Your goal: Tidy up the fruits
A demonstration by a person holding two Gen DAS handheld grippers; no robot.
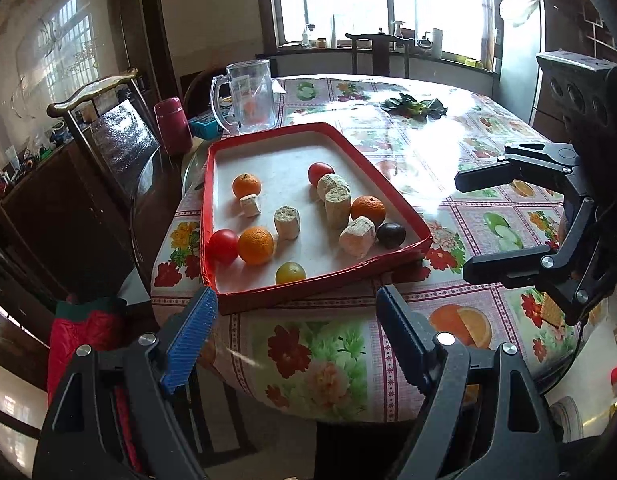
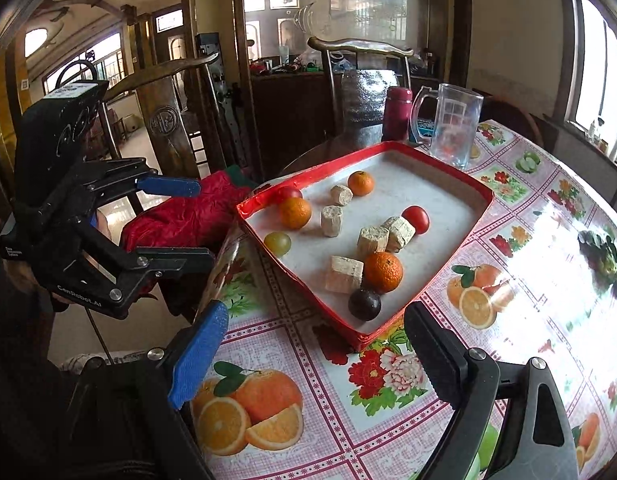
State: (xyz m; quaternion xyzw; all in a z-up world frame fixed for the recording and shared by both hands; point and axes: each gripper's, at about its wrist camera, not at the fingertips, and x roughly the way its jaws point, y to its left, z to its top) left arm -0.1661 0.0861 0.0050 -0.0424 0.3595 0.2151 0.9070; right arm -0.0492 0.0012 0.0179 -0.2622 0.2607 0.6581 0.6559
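— Both grippers hang over the table's near edge: my left gripper (image 1: 296, 336) spread wide with nothing between its fingers, my right gripper (image 2: 316, 356) just as wide and bare.

— Where's the fruit?

— All in the red tray (image 1: 404, 208), mixed with crumbly cylinders (image 1: 286, 222). Left to right: red tomato (image 1: 223, 246), orange (image 1: 255, 245), yellow tomato (image 1: 290, 273), dark plum (image 1: 391, 235). Whichever I pick, I'd descend straight, squeeze gently; round fruit rolls.
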